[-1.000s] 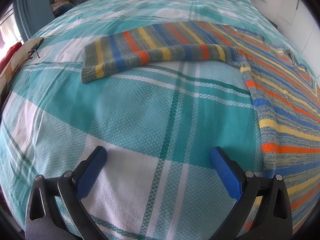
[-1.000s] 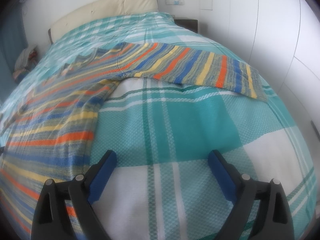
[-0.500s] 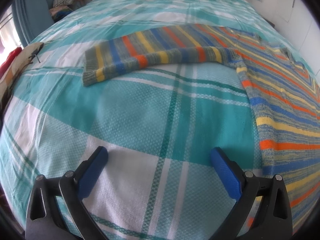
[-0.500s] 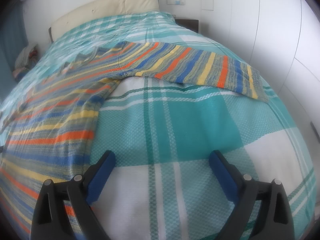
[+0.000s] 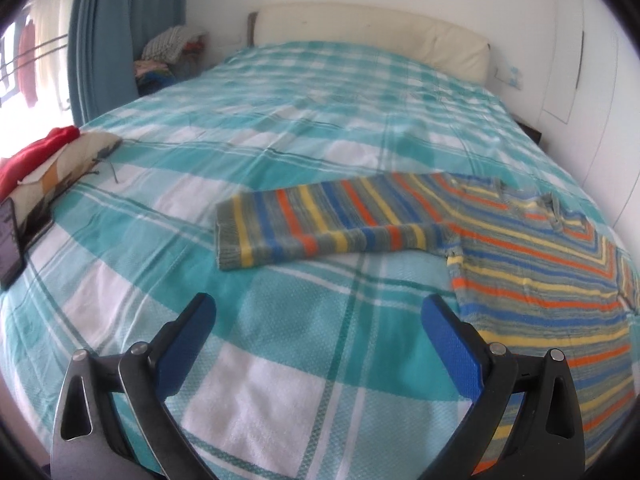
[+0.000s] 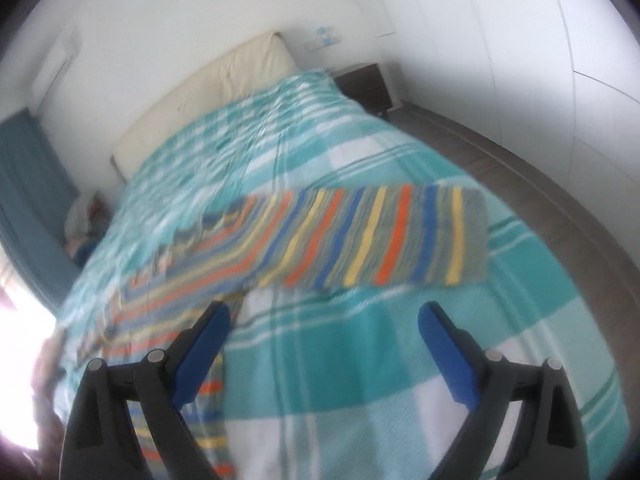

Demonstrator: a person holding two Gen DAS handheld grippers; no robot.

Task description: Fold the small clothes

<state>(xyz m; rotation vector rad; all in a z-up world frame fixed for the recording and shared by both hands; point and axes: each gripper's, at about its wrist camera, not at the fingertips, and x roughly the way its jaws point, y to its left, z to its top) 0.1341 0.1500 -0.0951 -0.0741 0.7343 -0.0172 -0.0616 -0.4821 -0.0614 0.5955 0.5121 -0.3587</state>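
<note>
A small striped knit sweater (image 5: 540, 264) in blue, orange, yellow and grey lies flat on the teal plaid bedspread (image 5: 280, 128). Its left sleeve (image 5: 320, 224) stretches out leftward ahead of my left gripper (image 5: 318, 312), which is open and empty above the bedspread. In the right wrist view the other sleeve (image 6: 380, 236) stretches to the right, and the body (image 6: 172, 300) lies at the left. My right gripper (image 6: 324, 320) is open and empty, short of the sleeve. This view is blurred.
A cream headboard (image 5: 380, 36) stands at the far end. A pile of clothes (image 5: 168, 52) sits by the blue curtain (image 5: 100, 32). A red cloth and a cushion (image 5: 44, 160) lie at the left edge. A dark nightstand (image 6: 364, 84) and grey floor (image 6: 540, 168) are at the right.
Both grippers have lifted and tilted up, so more of the room shows. The right gripper has also swung and its view is blurred. The sweater has not moved. Both grippers stay open.
</note>
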